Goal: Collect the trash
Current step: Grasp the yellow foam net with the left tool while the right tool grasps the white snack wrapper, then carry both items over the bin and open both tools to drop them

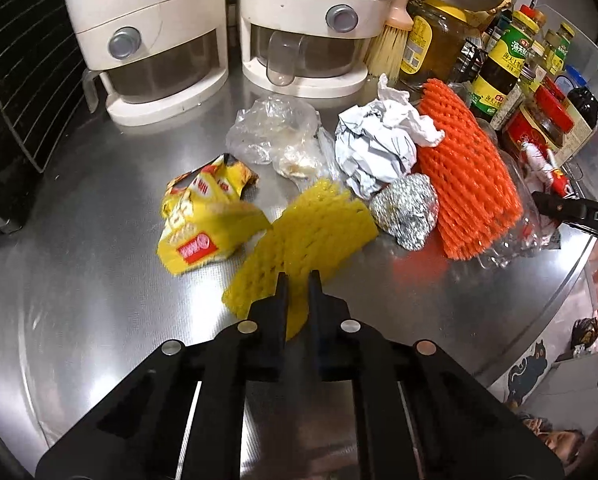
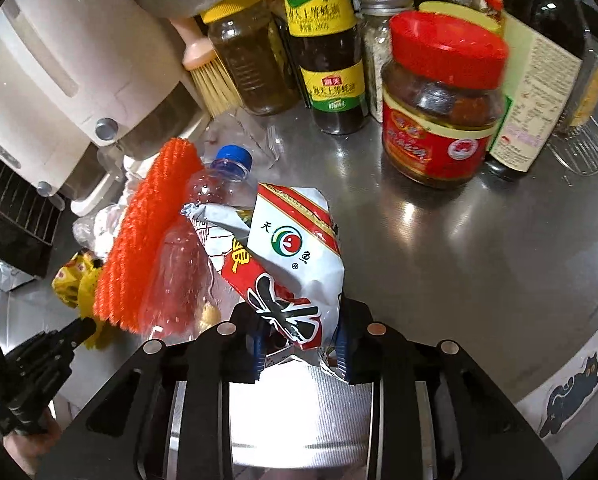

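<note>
- The left gripper [image 1: 299, 280] had its jaws pressed together on the near edge of the yellow foam net [image 1: 303, 236], which lay on the steel counter [image 1: 99, 280].
- The right gripper [image 2: 299, 344] pinched the lower end of the red-and-white snack wrapper [image 2: 295, 256].
- Just left of that yellow net sat a crumpled yellow packet [image 1: 203, 220].
- Beyond the net lay a clear plastic bag [image 1: 275, 136] and a crumpled white paper [image 1: 379, 144].
- A foil ball [image 1: 407, 208] touched the net's right corner.
- An orange foam net [image 1: 467, 172] leaned beyond the foil ball.
- A crushed clear bottle [image 2: 203, 216] with a blue cap lay between the orange net and the wrapper.
</note>
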Motion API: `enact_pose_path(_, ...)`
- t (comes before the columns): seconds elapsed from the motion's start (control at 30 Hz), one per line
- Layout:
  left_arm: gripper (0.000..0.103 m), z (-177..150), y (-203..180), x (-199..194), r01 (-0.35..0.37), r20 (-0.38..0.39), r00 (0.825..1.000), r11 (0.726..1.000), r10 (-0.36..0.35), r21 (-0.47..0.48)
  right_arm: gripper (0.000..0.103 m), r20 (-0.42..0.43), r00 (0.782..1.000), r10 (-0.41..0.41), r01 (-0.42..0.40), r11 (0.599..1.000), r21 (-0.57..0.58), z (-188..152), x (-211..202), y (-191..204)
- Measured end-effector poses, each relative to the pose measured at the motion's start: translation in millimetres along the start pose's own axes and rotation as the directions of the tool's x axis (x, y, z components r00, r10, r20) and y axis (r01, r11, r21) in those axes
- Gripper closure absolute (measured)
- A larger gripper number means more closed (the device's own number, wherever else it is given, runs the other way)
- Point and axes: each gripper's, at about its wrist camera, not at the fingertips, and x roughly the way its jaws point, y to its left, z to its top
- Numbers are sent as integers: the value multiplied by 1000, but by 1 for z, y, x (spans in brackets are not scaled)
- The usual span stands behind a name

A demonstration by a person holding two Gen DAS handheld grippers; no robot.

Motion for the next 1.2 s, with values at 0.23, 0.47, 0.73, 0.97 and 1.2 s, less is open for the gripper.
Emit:
enact_pose_path(0.23, 95, -17, -10, -32, 21, 24, 999, 1000, -21, -9, 75, 24, 1000, 8, -8, 1000, -5, -12, -25, -2)
enact_pose_path(0.47, 95, -46, -24, -64, 32, 42, 999, 999, -31, -11, 75, 39, 999, 14, -14, 1000, -22, -39, -54, -1)
enact_pose_path(0.73, 95, -98, -33, -89, 19, 27, 999, 999, -18, -32, 75, 10, 999, 39, -38, 998, -53, -84, -66, 4)
enact_pose_path(0.97, 95, -140, -37, -94, 18, -8, 1000, 999, -18, -44, 75, -39, 998, 53, -56, 995, -79, -125, -63, 11)
enact_pose_path(1.2, 95, -180, -42, -82, 21, -55, 998, 998, -24, -60, 75, -101, 994, 40, -49, 995, -87, -162, -48, 7)
